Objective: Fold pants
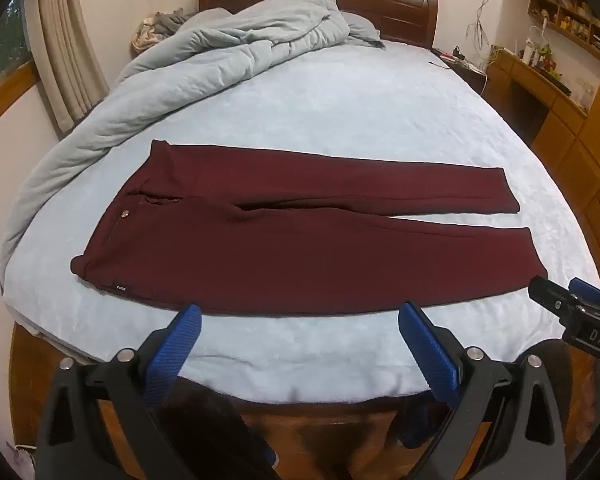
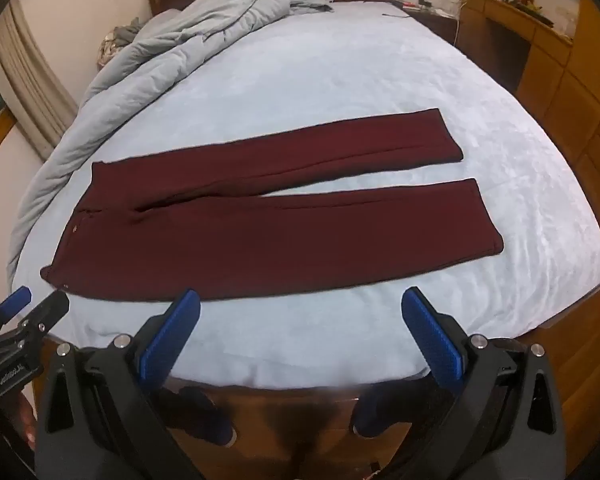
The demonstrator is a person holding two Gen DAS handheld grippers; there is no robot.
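A pair of dark red pants lies spread flat across a bed covered in a pale blue sheet, waistband to the left and both legs running to the right. The legs lie side by side, joined at the crotch and parting slightly toward the hems, with a strip of sheet showing between them. A small metal button shows at the waistband, and a small dark label sits near the front edge of the waist.

The left gripper hovers over the near edge of the bed, just short of the pants, its blue-padded fingers spread wide and holding nothing. The right gripper hangs in much the same place further along the near leg, fingers likewise wide apart and empty, the tips close to the cloth's front edge but not touching it. Each gripper appears at the margin of the other's view: the right one at the far right of the left camera, the left one at the far left of the right camera.

A rumpled grey-blue quilt is heaped along the left side of the bed up to the dark wooden headboard. A beige curtain hangs at the left wall, and a wooden desk with cluttered shelves stands to the right.
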